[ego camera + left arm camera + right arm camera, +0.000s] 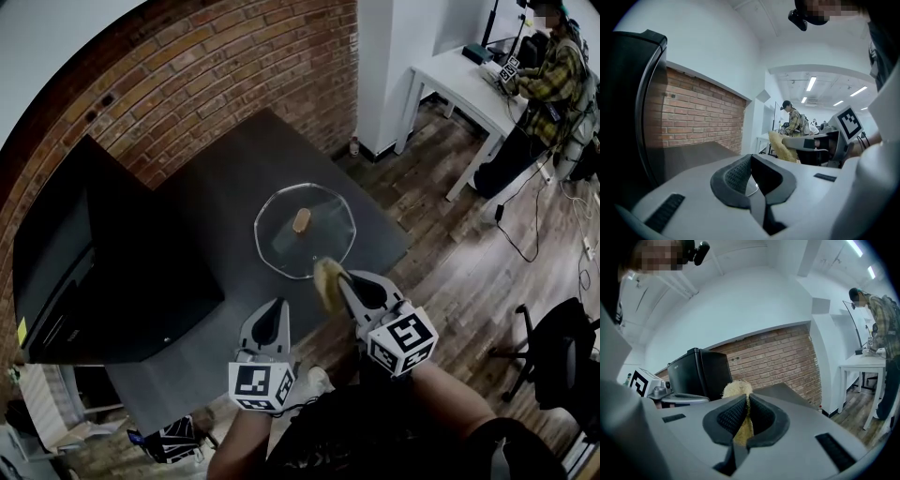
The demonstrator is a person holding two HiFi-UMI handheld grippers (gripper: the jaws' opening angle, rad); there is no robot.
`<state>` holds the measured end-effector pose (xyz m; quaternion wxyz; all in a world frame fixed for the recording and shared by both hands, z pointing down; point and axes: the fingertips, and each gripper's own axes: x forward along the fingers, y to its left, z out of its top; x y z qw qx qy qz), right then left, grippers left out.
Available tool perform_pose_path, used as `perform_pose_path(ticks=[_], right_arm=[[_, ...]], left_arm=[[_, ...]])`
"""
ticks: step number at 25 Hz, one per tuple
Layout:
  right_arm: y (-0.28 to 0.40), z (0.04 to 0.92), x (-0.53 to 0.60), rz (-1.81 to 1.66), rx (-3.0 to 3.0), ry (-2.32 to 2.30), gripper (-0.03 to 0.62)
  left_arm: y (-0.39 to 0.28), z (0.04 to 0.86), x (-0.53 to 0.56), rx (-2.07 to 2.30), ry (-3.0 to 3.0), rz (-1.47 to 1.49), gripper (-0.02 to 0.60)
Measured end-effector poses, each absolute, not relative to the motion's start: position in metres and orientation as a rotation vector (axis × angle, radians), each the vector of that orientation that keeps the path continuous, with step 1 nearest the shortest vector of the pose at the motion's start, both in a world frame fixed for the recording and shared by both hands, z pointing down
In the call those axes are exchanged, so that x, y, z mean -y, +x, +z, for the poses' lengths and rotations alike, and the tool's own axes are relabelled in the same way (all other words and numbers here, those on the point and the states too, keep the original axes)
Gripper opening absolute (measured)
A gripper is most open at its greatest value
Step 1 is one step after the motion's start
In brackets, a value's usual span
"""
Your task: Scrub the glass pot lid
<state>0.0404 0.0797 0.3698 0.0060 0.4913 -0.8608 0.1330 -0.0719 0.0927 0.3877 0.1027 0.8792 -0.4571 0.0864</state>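
Observation:
The round glass pot lid [305,231] with a tan knob [302,220] lies flat on the dark table [216,187] in the head view. My right gripper [343,281] is shut on a yellow fibrous scrubber [328,280], held just off the lid's near edge. That scrubber [737,390] sticks up between the jaws in the right gripper view. My left gripper [273,315] is shut and holds nothing, nearer me and left of the lid. In the left gripper view a sliver of the lid [751,188] shows past the left gripper [751,164], with the scrubber [782,146] to the right.
A black box-like appliance [103,262] stands on the table's left part, against the brick wall [206,75]. At the far right a person [544,94] works at a white table [469,84]. An office chair [562,361] stands on the wooden floor to my right.

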Motion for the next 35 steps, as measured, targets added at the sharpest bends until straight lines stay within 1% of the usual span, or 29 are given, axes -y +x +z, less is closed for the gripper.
perform_pose_path(ticks=[22, 35], right_arm=[[0.051, 0.411, 0.0, 0.51, 2.777, 1.153, 0.025], [0.054, 0.438, 0.019, 0.554, 2.802, 0.921, 0.025]], left_arm=[[-0.042, 0.434, -0.031, 1.558, 2.377, 0.372, 0.032], [-0.028, 0.47, -0.023, 1.682, 2.209, 0.483, 0.033]])
